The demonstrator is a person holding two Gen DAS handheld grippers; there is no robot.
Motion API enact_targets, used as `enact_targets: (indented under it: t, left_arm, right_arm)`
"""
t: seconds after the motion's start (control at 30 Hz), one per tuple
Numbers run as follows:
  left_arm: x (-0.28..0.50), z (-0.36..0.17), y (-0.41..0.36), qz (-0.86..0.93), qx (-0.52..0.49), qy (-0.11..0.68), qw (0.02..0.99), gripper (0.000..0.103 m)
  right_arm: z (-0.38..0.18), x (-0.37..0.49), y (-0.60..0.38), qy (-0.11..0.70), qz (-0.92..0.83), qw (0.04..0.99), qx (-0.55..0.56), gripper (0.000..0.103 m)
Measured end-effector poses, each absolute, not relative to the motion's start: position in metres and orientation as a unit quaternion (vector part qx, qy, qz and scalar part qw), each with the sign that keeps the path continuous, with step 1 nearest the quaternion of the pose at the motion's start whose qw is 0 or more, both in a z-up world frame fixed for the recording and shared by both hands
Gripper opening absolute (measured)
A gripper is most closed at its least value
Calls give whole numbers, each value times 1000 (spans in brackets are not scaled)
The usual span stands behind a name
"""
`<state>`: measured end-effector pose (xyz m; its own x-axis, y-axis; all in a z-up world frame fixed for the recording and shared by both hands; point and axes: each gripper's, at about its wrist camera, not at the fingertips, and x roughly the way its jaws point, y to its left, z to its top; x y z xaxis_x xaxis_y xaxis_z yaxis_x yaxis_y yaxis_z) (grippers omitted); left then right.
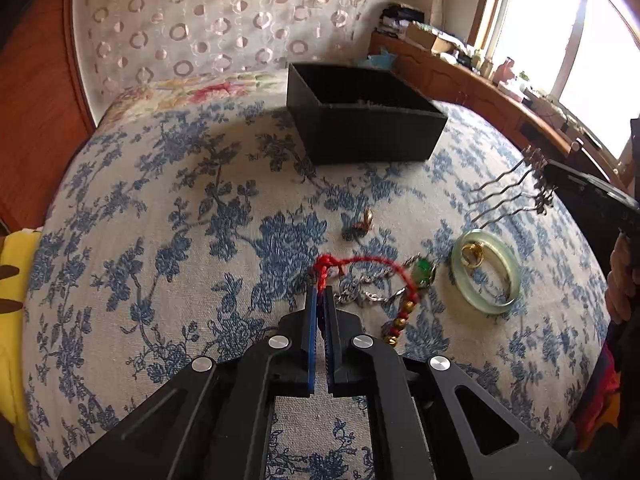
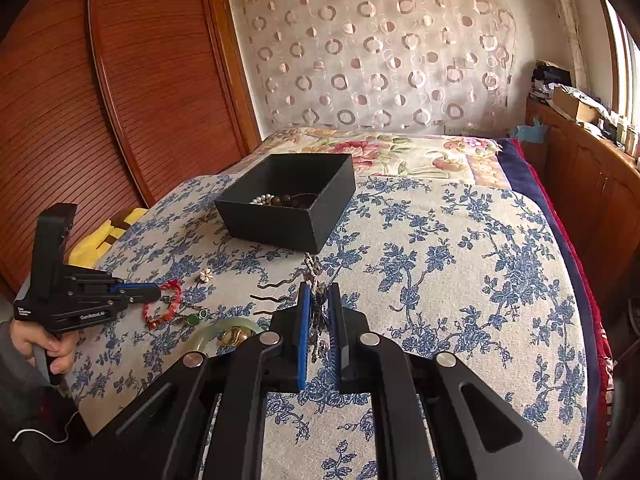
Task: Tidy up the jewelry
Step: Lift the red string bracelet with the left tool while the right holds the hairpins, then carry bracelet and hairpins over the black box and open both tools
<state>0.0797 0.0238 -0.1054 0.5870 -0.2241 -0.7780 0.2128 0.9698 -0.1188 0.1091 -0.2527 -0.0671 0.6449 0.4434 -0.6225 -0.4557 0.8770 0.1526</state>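
Observation:
My left gripper (image 1: pixel 321 292) is shut on a red cord bracelet (image 1: pixel 372 264) with gold beads, low over the bed; it also shows in the right wrist view (image 2: pixel 158 290). My right gripper (image 2: pixel 319 292) is shut on a dark metal hair comb (image 2: pixel 280 296), whose prongs show in the left wrist view (image 1: pixel 504 192). A black box (image 1: pixel 360 120) stands behind, holding beads (image 2: pixel 280 200). A jade bangle (image 1: pixel 486 272) with a gold ring (image 1: pixel 472 256) inside lies to the right. A silver chain (image 1: pixel 360 292) with a green pendant (image 1: pixel 424 270) and a small brooch (image 1: pixel 360 224) lie on the cover.
The bed has a blue floral cover (image 2: pixel 460 280). A wooden wardrobe (image 2: pixel 120 100) stands left, a wooden cabinet (image 2: pixel 580 168) with clutter right under the window. A yellow cloth (image 1: pixel 12 300) lies at the bed's left edge.

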Motion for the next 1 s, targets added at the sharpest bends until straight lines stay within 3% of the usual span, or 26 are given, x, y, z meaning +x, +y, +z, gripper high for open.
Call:
enact_targets:
  t: [0.43, 1.0]
  left_arm:
    - [70, -37, 13, -128, 1, 353, 927, 2]
    - [111, -7, 1, -124, 14, 325, 937, 2]
  right_arm:
    - [-51, 109, -243, 323, 256, 911, -16, 10]
    - [2, 167, -191, 276, 256, 925, -58, 10]
